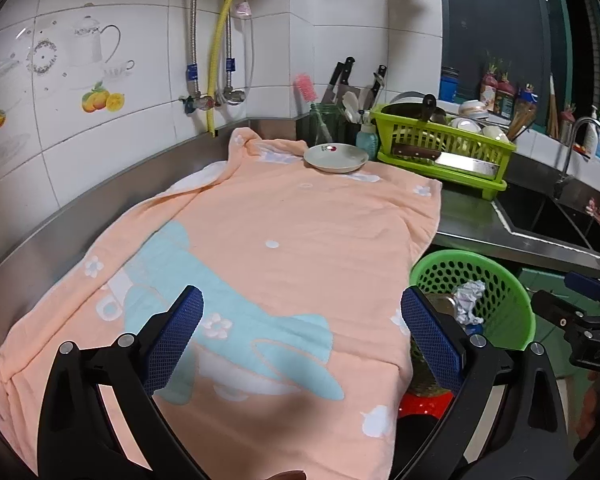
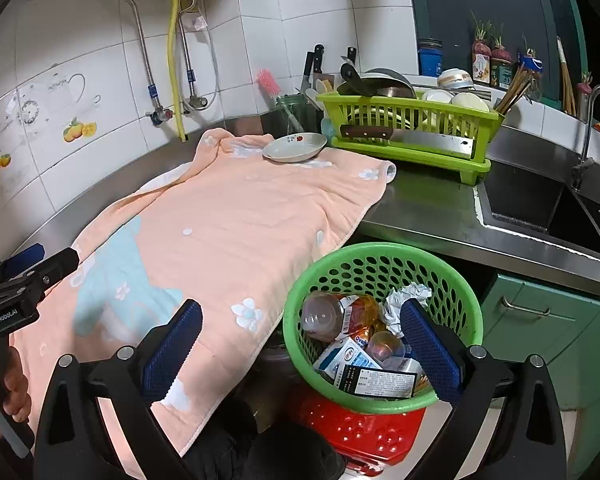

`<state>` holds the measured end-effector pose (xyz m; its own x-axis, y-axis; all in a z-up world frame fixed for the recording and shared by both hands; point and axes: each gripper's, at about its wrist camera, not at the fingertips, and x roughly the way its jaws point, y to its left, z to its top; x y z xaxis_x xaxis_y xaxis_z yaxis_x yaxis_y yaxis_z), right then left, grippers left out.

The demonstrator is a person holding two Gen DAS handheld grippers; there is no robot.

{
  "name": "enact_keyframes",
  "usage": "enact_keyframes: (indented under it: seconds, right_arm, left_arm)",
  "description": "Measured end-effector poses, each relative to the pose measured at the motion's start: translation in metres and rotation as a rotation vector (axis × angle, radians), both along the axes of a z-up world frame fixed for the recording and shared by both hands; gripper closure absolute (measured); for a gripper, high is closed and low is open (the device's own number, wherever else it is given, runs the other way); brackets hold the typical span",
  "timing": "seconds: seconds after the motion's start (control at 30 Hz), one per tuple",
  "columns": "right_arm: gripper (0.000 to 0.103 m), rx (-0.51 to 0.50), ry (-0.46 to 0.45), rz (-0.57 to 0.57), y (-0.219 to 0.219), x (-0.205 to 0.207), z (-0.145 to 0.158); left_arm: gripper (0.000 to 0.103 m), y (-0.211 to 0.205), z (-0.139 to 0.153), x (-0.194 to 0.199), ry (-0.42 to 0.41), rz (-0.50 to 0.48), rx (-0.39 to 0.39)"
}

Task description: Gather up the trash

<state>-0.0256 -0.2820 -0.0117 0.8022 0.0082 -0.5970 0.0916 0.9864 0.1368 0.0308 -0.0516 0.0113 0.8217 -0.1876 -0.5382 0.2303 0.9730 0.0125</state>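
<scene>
A green perforated basket (image 2: 380, 268) stands on a red stool (image 2: 356, 432) beside the counter. It holds a plastic bottle (image 2: 332, 314), a crumpled white paper (image 2: 404, 296), small cartons (image 2: 340, 356) and a dark box (image 2: 380, 380). My right gripper (image 2: 300, 344) is open and empty, above the basket's left rim. My left gripper (image 1: 302, 332) is open and empty over the peach towel (image 1: 260, 248); the basket (image 1: 496, 284) shows at its right with the crumpled paper (image 1: 470, 296).
A white plate (image 1: 336, 157) sits on the towel's far end. A green dish rack (image 1: 440, 148) with a cleaver (image 1: 448, 158), knives and bowls stands behind it. A steel sink (image 2: 540, 204) lies at the right. Green cabinets (image 2: 548, 320) are below.
</scene>
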Motion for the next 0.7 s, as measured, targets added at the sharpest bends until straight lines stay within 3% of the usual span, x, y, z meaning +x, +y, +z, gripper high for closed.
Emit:
enact_keyframes:
  seconds: [0.7]
  right_arm:
    - [0.007, -0.026, 0.0, 0.023, 0.012, 0.007, 0.004]
  left_arm:
    - [0.005, -0.002, 0.003, -0.003, -0.018, 0.034, 0.029]
